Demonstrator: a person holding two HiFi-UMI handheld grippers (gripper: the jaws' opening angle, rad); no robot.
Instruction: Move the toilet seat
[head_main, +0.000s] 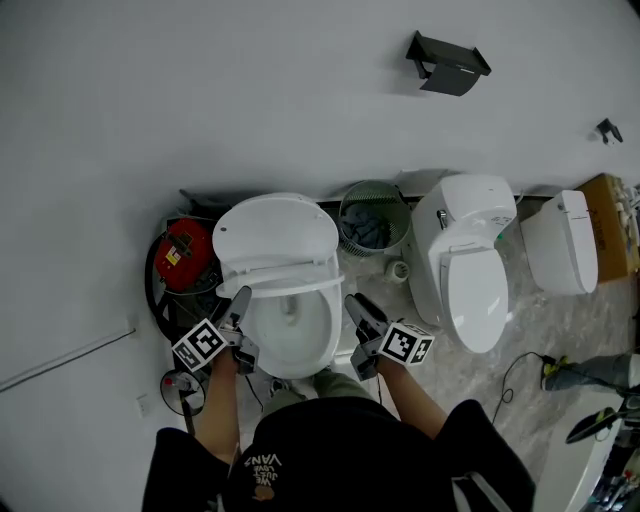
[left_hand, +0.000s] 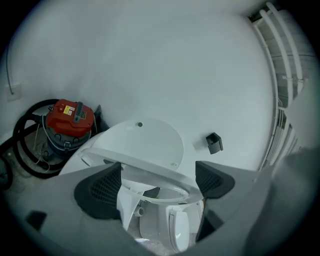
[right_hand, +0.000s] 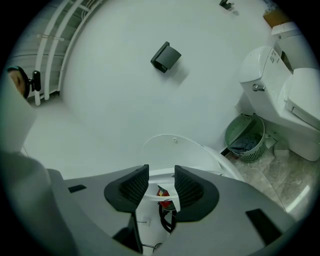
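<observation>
A white toilet (head_main: 290, 335) stands against the wall with its lid (head_main: 275, 230) raised. The seat ring (head_main: 285, 278) is tilted up off the bowl. My left gripper (head_main: 240, 300) is at the seat's left edge, its jaws wide open. In the left gripper view the seat ring (left_hand: 145, 167) slants across the gap between the two pads (left_hand: 102, 187). My right gripper (head_main: 357, 308) is at the seat's right edge. Its jaws stand narrow, and the seat's rim (right_hand: 160, 187) crosses between the pads (right_hand: 131, 186); I see no pad pressing on it.
A red vacuum (head_main: 185, 255) with a black hose sits left of the toilet. A green wastebasket (head_main: 373, 220) stands on the right, then a second toilet (head_main: 470, 260) and a third (head_main: 560, 240). A black paper holder (head_main: 447, 62) hangs on the wall.
</observation>
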